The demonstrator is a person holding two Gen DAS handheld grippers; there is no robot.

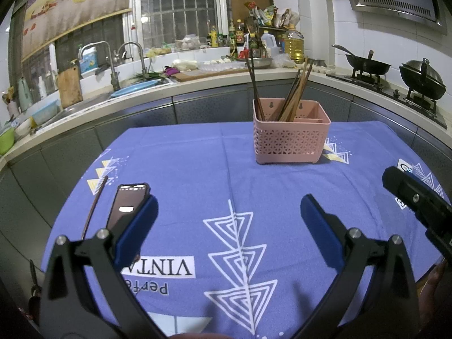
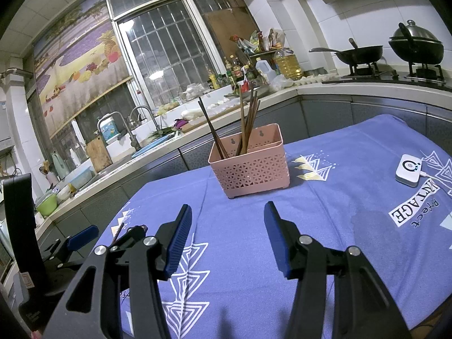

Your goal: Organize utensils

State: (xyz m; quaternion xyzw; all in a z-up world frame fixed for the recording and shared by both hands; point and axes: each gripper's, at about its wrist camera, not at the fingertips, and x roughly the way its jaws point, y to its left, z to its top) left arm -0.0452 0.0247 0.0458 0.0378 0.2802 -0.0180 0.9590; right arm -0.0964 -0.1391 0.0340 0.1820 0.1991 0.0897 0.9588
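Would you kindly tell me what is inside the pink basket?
Several brown chopsticks stand leaning in the pink basket, and a divider shows inside. Their lower ends and the basket floor are hidden by its walls.

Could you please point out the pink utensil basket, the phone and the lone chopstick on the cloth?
Pink utensil basket (image 1: 292, 147), left wrist view, front lattice wall.
Phone (image 1: 128, 204), left wrist view, screen.
Lone chopstick (image 1: 94, 206), left wrist view, mid-shaft.
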